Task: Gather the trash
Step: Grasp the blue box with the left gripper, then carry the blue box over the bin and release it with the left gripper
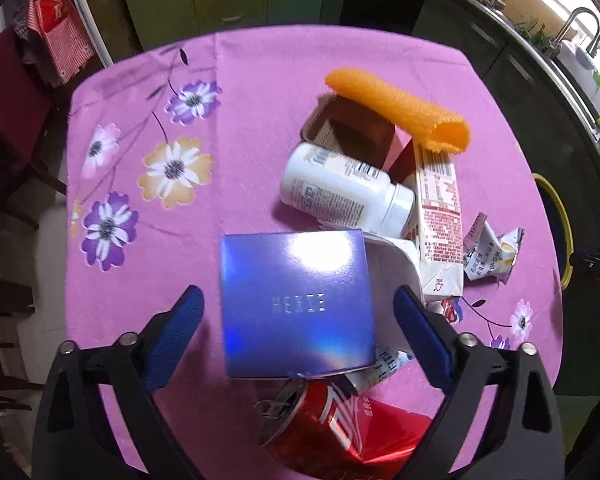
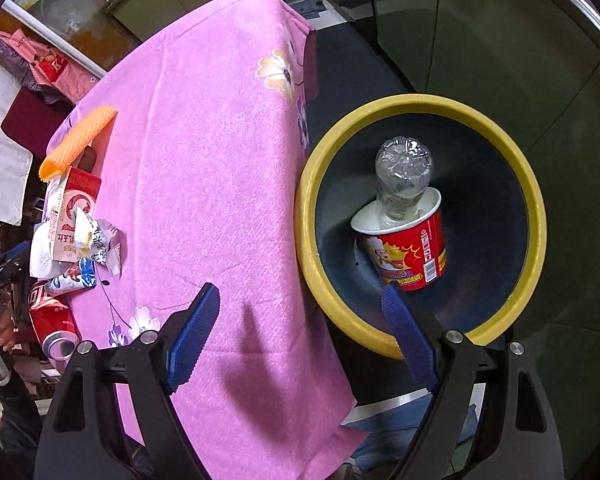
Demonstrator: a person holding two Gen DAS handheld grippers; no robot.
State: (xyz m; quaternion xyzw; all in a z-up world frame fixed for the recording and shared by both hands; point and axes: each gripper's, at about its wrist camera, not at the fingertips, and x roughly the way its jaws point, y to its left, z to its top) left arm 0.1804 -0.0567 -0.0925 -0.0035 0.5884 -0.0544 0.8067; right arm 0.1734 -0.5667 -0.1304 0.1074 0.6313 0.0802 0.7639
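- Left claw (image 1: 298, 312): blue pads spread wide, flanking the glossy blue square cardboard box (image 1: 296, 304), no contact either side.
- Box sits centre frame, overlapping the crushed red drink can (image 1: 340, 428) at the bottom edge.
- Advice: lower squarely, close on the box's side walls, lift clear of the can.
- Right claw (image 2: 300, 312): apart, empty.
- Yellow-rimmed dark round bin (image 2: 536, 216), right of frame, beside the pink floral-clothed surface (image 2: 220, 160).
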